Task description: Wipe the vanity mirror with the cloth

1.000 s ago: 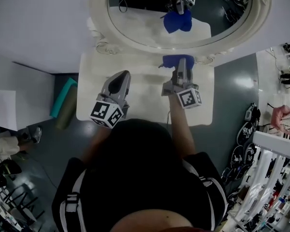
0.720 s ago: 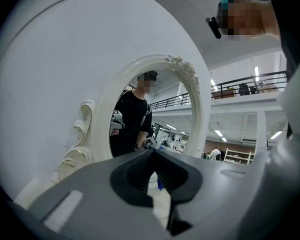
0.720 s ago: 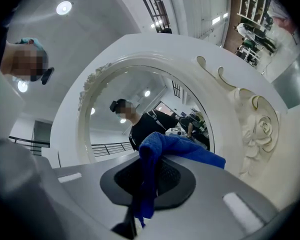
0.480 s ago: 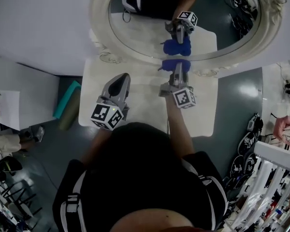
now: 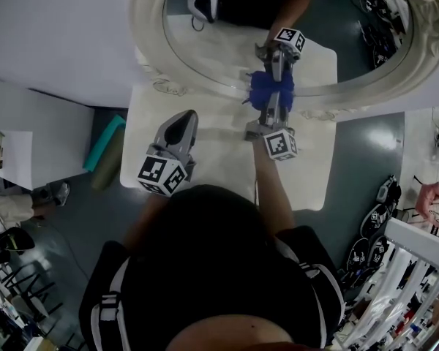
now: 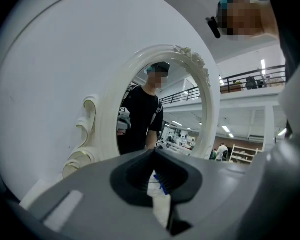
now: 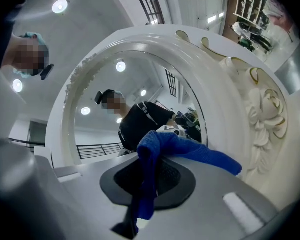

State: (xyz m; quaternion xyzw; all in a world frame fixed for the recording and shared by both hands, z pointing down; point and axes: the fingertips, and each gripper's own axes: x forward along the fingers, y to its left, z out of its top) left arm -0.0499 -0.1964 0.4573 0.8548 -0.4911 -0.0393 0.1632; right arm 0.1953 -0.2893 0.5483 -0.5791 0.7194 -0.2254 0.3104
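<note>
Oval vanity mirror in a white ornate frame (image 5: 219, 46) stands at the back edge of the white surface (image 5: 219, 152), against the wall. Right gripper (image 5: 272, 102) is clamped on the blue terry cloth (image 5: 271, 86). The cloth bunches past the gripper tips and meets its own reflection at the lower edge of the glass. Left gripper (image 5: 183, 115) hovers over the surface short of the mirror, jaws together with nothing between them.
</note>
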